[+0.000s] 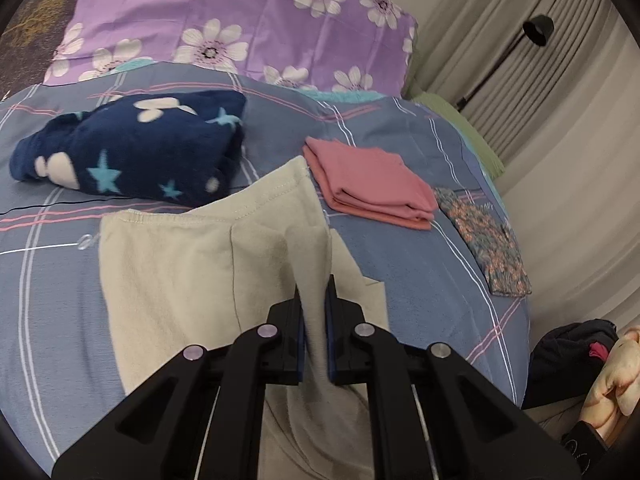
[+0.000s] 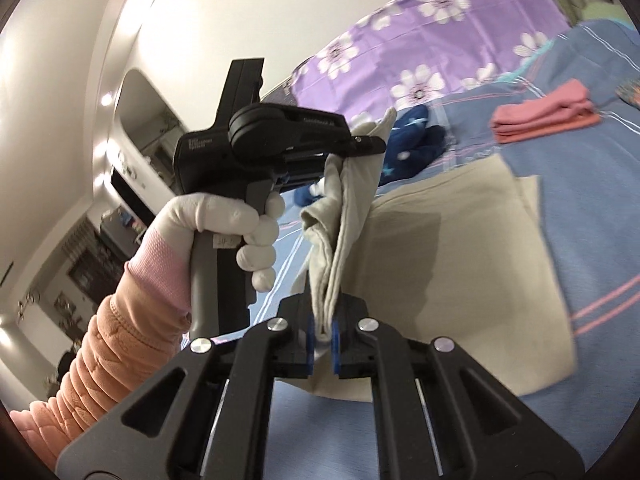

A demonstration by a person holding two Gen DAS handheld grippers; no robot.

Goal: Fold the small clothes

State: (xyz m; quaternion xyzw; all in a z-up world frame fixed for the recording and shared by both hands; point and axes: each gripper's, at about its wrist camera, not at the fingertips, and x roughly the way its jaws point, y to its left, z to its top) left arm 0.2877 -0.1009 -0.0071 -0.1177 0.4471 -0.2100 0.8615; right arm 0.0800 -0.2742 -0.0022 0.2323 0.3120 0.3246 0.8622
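Claws, left (image 1: 315, 292) and right (image 2: 322, 330), both pinch beige garment (image 1: 180, 264); lettering illegible.

Left tool (image 1: 316, 300), right tool (image 2: 323, 320): both clamped.

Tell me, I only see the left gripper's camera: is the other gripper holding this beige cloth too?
Observer: Yes. The right gripper is shut on the beige cloth, pinching a bunched edge.
Operator: And whose hand is working mine?
Observer: A white-gloved hand in a peach sleeve grips the handle of the left gripper.
Operator: Is the cloth off the bed?
Observer: Only partly. The pinched edge is lifted between both grippers; the rest lies on the blue bedspread.
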